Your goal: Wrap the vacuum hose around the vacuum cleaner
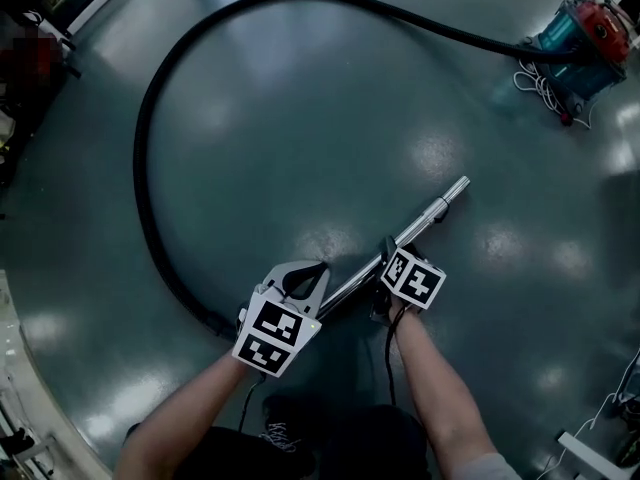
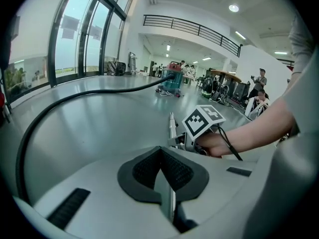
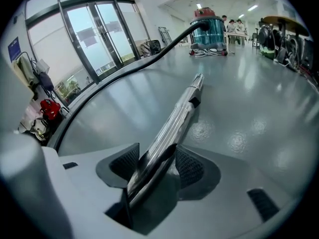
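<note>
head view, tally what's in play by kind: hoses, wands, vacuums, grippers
black hose: 1
metal wand: 1
vacuum cleaner: 1
grippers: 2 (left gripper, right gripper)
total: 5

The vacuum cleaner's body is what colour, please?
Teal vacuum cleaner, red lid; clearest in the right gripper view.

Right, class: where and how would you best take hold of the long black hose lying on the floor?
Probably the long black flexible hose near its end by the silver metal wand, coming straight down from above. It lies flat on the floor in an open curve, so a tool can straddle its round body crosswise.
</note>
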The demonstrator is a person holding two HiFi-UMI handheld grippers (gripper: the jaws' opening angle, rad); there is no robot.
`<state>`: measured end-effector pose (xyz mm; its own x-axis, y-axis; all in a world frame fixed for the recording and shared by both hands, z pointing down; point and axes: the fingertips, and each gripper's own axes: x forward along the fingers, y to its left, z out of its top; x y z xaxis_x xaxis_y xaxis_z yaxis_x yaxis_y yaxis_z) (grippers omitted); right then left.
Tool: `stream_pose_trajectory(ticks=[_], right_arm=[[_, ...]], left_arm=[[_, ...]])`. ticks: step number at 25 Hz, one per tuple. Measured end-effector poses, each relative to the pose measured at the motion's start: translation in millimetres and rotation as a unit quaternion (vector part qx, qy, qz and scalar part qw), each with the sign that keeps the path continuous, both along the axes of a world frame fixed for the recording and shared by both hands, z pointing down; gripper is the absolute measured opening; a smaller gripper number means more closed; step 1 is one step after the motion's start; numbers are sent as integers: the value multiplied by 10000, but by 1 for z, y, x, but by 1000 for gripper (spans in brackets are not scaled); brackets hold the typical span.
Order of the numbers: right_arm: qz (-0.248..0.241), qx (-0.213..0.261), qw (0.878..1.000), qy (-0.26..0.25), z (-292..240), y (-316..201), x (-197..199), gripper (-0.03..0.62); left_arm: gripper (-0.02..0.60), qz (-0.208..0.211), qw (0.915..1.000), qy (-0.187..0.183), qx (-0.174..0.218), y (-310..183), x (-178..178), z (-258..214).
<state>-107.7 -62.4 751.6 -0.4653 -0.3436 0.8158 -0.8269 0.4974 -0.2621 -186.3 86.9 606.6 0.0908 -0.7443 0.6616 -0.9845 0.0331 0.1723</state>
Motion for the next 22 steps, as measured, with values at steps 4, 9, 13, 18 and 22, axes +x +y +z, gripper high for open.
stream_pose_trajectory(ticks=[4,9,13,18,22], right_arm=[[-197,-35,9998,0,-4,2,0,220],[-755,128,9969,177,-8,-6,18,219],[-1650,271,9848,474,-7,-21,25,219],[-2988,773,9492,617,-12,-28,4,212],[-3825,1063,9166,473,-11,-29,-24,206]], left_arm=[[5,475,9983,-234,-261,17,-2,5],[6,1032,9927,-408,-465,32,3,12],[6,1172,9915,-344,-441,31,9,16],[6,1149,9925,-231,-345,23,14,21],[5,1137,9928,-183,-340,21,16,31]])
